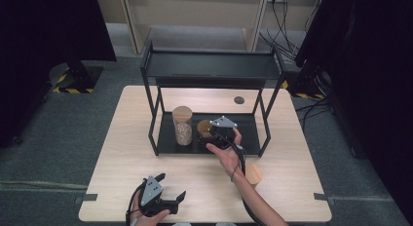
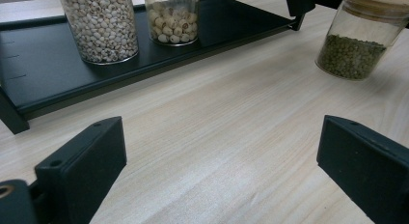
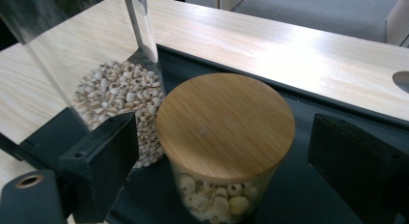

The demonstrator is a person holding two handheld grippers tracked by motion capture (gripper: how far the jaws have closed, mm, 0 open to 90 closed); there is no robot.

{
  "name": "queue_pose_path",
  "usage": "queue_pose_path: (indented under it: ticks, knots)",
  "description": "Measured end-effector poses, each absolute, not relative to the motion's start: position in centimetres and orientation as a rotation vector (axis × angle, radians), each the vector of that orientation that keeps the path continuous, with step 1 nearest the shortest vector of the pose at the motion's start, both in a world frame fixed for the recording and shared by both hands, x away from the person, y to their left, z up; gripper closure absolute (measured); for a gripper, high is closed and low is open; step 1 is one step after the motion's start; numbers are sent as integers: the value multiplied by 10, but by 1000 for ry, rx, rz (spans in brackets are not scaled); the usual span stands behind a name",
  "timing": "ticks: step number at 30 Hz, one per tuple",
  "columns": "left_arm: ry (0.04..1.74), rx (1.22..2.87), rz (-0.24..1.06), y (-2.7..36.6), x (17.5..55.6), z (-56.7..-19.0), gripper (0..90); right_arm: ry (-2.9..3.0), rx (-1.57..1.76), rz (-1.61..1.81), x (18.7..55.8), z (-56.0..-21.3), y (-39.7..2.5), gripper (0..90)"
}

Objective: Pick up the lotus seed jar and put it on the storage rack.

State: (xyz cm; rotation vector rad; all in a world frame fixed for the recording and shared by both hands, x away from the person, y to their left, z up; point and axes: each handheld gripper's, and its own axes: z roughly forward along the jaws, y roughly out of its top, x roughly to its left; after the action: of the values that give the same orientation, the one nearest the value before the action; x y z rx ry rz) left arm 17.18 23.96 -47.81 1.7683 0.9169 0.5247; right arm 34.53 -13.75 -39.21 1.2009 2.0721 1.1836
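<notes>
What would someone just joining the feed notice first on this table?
Most striking is the black two-tier rack at mid-table, with a tall jar of pale grains and a short wooden-lidded jar on its lower shelf. The right hand-held gripper hangs open over that short jar. A third jar of green beans stands on the bare tabletop, while the left hand-held gripper waits open near the front edge.

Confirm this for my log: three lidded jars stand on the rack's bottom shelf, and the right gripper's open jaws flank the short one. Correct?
Not quite. Two jars stand on the shelf: the tall jar and the short jar. The green-bean jar stands on the table, as the left gripper view shows. The right gripper is indeed open around the short one.
</notes>
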Motion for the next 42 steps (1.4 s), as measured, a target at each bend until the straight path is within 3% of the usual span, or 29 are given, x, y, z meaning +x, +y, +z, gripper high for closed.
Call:
queue_pose_path:
  ticks: [42]
  knots:
    - [928, 1769, 531, 240, 172, -479, 28, 2084, 1078, 1382, 284, -366, -199, 47]
